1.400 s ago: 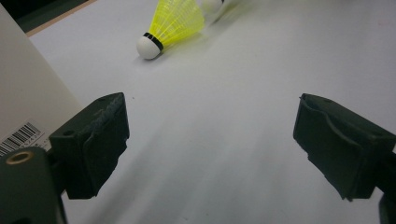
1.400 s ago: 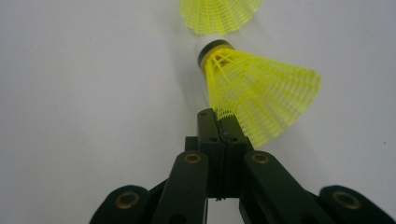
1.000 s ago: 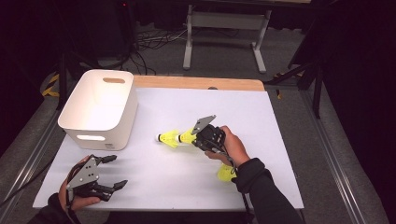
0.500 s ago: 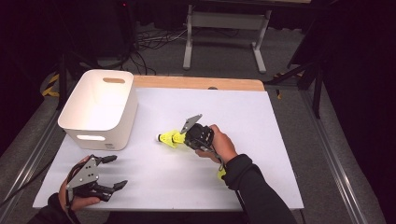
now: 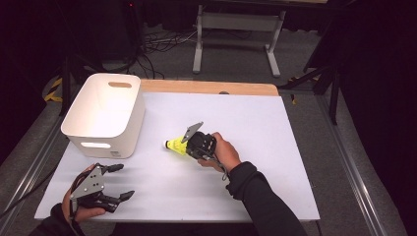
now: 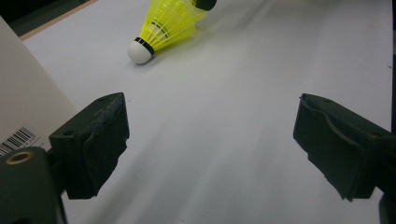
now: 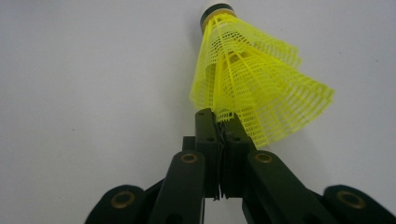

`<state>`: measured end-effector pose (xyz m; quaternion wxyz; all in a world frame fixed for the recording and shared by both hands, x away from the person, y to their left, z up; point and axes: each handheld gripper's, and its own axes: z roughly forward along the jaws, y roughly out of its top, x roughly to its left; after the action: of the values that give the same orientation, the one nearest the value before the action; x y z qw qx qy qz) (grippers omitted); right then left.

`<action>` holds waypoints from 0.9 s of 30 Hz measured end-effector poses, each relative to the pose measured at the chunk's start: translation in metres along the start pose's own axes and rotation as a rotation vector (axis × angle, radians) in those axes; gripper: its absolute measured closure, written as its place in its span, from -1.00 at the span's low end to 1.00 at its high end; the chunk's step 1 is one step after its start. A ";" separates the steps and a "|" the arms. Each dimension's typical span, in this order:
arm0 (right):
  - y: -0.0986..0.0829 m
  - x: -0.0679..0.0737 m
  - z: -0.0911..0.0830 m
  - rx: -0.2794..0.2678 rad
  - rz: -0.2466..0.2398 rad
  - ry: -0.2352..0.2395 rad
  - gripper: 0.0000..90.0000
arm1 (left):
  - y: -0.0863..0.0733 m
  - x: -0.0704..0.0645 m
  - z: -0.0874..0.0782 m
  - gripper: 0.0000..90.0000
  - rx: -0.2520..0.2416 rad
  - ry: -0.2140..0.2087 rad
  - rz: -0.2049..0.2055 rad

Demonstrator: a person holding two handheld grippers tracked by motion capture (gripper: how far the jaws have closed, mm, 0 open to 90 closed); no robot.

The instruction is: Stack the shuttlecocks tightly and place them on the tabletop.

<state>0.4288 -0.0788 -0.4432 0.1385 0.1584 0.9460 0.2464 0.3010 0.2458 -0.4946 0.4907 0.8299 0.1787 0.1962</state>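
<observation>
Claw work first: the right claw has its two black jaws pressed together on the rim of the yellow plastic mesh shuttlecock, pinching a fold of the netted skirt between them. In the right gripper view the skirt fans out from the jaw tips and the white cork tip with its dark band points away from the camera, over the white surface. In the high view the right claw sits near the middle of the surface, held by the person's right hand in a dark sleeve, with the shuttlecock jutting from it to the left, cork end toward the white plastic bin with a handle slot; whether it rests on the surface or hangs just above it I cannot tell

The left claw is at the near left corner of the surface, just in front of the bin, gripped by the left hand. Its jaws stand wide apart with nothing between them. In the left gripper view the left claw looks over bare surface toward the shuttlecock, well apart from it, and the bin's wall with a barcode label is at the left edge
</observation>
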 end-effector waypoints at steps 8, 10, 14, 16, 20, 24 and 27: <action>0.000 0.000 0.002 0.033 -0.004 -0.012 0.72 | 0.000 0.000 0.000 -0.75 0.001 -0.002 0.002; 0.000 0.001 0.001 0.036 -0.009 -0.014 0.61 | 0.000 0.000 0.000 -0.75 0.004 0.001 0.004; 0.000 0.004 -0.005 0.036 -0.022 -0.022 0.49 | 0.000 0.000 0.001 -0.75 0.003 0.000 0.002; 0.000 0.005 -0.009 0.031 -0.031 -0.033 0.40 | 0.000 0.000 0.001 -0.75 0.007 0.003 0.005; 0.000 0.009 -0.017 0.026 -0.036 -0.060 0.22 | 0.000 0.000 0.001 -0.75 0.007 0.002 0.006; -0.003 0.009 -0.029 -0.015 -0.024 -0.078 0.12 | 0.000 0.000 0.002 -0.75 0.008 -0.002 0.005; -0.006 0.008 -0.038 -0.042 -0.018 -0.085 0.08 | 0.000 0.000 0.002 -0.75 0.009 -0.001 0.005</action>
<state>0.4072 -0.0967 -0.4159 0.1840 0.1573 0.9353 0.2582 0.3017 0.2444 -0.4956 0.4867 0.8326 0.1772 0.1961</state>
